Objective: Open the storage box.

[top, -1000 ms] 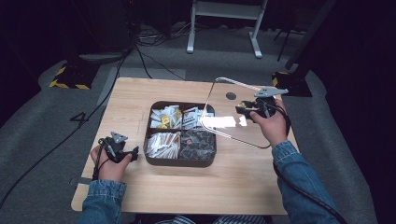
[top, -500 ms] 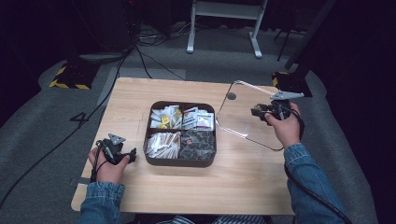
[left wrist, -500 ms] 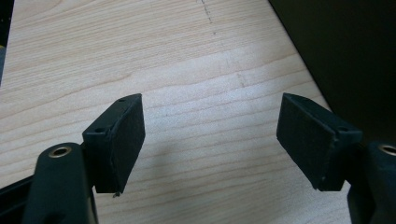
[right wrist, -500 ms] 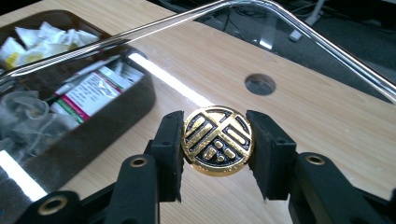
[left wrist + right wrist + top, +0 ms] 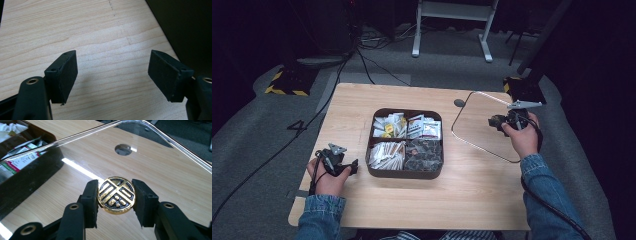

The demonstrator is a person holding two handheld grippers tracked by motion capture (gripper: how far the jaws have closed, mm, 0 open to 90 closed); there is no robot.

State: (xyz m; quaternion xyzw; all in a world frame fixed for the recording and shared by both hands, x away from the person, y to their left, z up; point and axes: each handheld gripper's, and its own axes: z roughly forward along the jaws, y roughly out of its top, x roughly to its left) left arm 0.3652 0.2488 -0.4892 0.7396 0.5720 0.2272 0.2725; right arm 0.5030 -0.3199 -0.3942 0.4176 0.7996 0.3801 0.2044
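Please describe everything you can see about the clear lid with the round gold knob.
The clear lid is a thin, glass-like square plate with rounded corners and shiny edges. In its middle sits a round gold knob with a black pattern. The right tongs are shut on this knob, holding the lid tilted over the wooden table, to the right of the open brown box. Whether an edge touches the table is unclear.

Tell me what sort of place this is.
Probably a studio or lab set up for recording, not a home: a lone wooden table on grey carpet, dark surroundings, cables trailing over the floor, and a metal stand behind the table.
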